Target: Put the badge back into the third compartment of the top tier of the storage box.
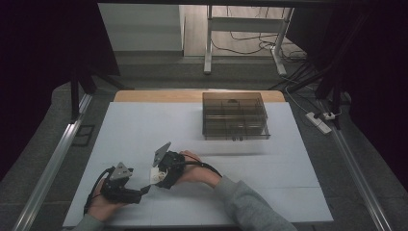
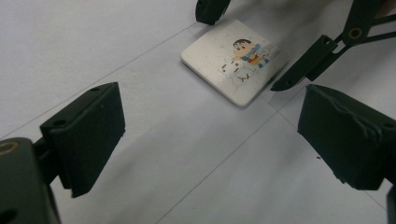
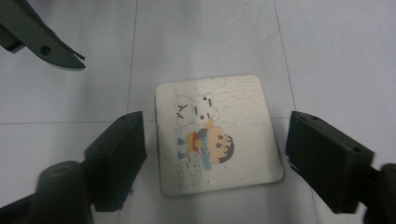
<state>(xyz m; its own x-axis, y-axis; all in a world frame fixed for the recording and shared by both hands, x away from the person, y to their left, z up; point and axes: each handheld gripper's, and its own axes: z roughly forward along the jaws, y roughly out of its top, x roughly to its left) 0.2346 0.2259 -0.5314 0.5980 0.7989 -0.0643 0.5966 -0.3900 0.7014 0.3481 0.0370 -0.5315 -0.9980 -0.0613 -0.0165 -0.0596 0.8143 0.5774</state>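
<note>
Left gripper point(image 1: 144, 188): held in the person's left hand at the near left of the white table point(image 1: 144, 125); in the left gripper view its two black jaws stand wide apart with bare table between them, so it is released and grasps nothing.

Cartoon tile point(image 2: 235, 59): a white square tile with rounded corners and a printed cartoon figure, lying flat on the table. Seen from the left gripper, it lies ahead of the jaws and a little to their right, apart from both pads. In the high view it is the small white patch point(image 1: 155, 175) just beyond the left gripper's tips and under the front of the right gripper.

Right gripper point(image 3: 215, 154): held in the person's right hand point(image 1: 195, 168), just right of the left gripper and pointing down at the table. Its jaws are released and straddle the tile, one black pad point(image 3: 122, 151) beside the tile's left edge and the other beside its right edge. Neither pad presses on the tile; whether the left pad brushes the edge cannot be told.

Compartment box point(image 1: 235, 115): a clear smoky plastic organiser with dividers, standing well beyond the right gripper, toward the far right of the table.
</note>
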